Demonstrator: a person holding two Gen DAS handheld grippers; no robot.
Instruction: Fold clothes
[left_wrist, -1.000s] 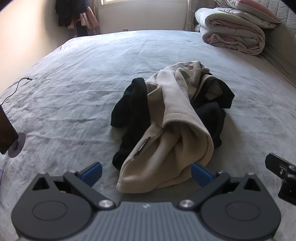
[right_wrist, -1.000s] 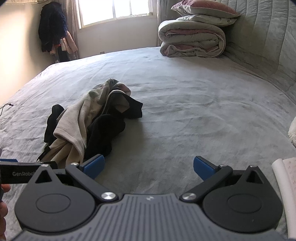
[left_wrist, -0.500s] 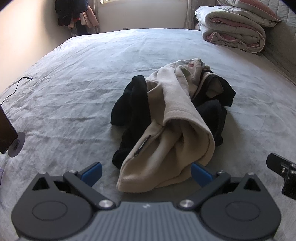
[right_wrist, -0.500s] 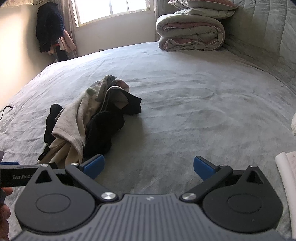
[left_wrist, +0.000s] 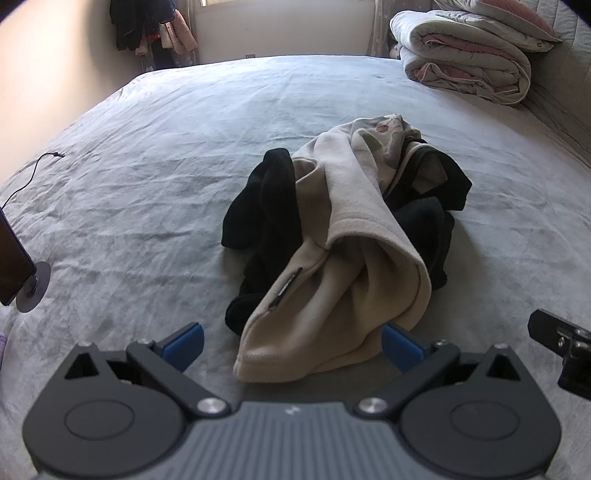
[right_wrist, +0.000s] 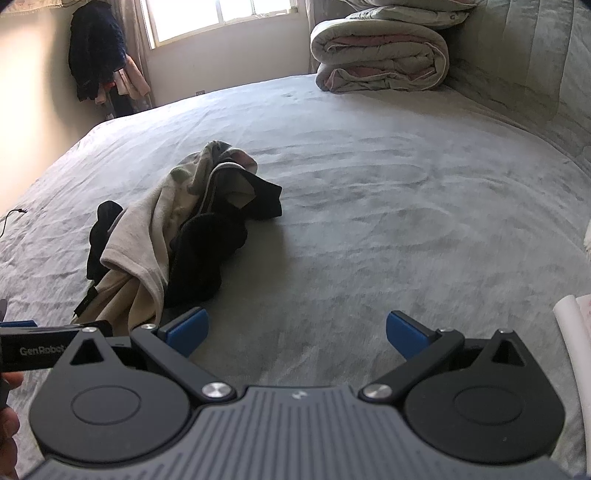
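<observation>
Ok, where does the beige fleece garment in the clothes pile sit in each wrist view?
Left wrist view: beige fleece garment lies centre, its hem right between the open left gripper tips.
Right wrist view: beige fleece garment lies at left, beyond the open right gripper.
Shared landmark: rolled duvet at the bed's far right.

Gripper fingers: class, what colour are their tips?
Blue fingers, clearest in the left wrist view.

Very little differs from a second ago. The right gripper (right_wrist: 295, 328) has tipped downward a little, so the folded quilts (right_wrist: 380, 59) sit higher in its view, and the left gripper (left_wrist: 291, 343) has drifted slightly; the clothes pile (left_wrist: 343, 236) shows a touch lower and to the right.
</observation>
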